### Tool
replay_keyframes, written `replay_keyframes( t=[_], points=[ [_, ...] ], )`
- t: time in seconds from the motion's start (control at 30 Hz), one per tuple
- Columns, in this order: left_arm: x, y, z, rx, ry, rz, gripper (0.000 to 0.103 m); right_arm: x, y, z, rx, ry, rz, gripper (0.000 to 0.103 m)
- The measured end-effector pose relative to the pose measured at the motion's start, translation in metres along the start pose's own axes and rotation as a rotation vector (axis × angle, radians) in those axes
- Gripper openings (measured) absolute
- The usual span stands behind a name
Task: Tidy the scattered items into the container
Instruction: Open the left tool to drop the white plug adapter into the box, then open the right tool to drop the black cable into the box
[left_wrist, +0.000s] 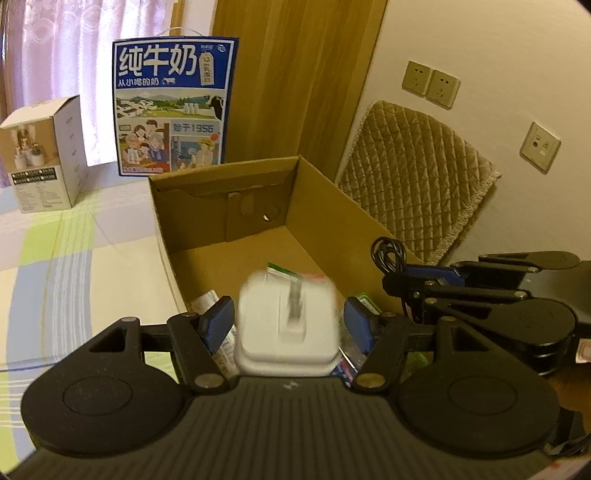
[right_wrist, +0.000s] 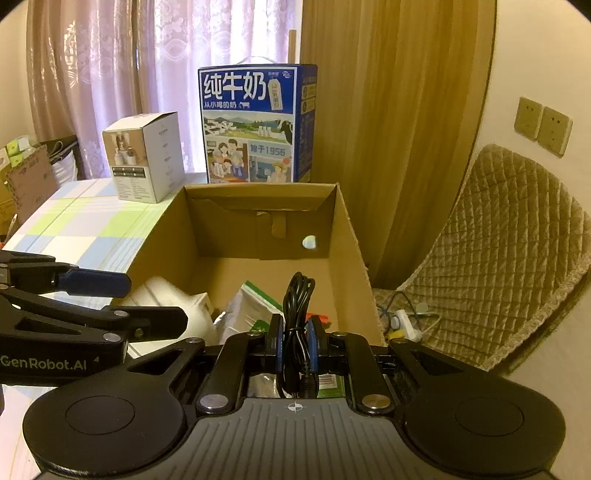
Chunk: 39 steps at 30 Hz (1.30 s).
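On my left, the small white carton and the blue milk box stand upright on the checked desk, well clear of the work. I take them for backdrop, not clutter.

My left claw is about half open around the white charger plug. The plug is blurred, and I can't say whether the pads truly press on it or it is already slipping free. I have it over the near end of the cardboard box, where packets already lie, so a release should land inside.

My right claw is clamped tight on a bundled black cable. It is pinched mid-coil, I judge, so the loops hang together and don't trail. It sits just over the box's near edge, beside the left claw.
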<state>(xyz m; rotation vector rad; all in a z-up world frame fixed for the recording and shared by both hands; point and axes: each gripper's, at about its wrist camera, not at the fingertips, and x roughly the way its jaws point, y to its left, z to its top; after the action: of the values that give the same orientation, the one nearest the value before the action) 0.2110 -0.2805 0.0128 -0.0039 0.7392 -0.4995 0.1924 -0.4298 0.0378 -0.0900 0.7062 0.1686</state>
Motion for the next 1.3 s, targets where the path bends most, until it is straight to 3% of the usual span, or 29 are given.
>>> replay_keyframes(
  t=[1.3],
  points=[
    [-0.024,0.016,-0.005,-0.020,-0.029,0.033,0.061,0.019,0.020,0.012,-0.033,0.009,0.030,0.010]
  ],
)
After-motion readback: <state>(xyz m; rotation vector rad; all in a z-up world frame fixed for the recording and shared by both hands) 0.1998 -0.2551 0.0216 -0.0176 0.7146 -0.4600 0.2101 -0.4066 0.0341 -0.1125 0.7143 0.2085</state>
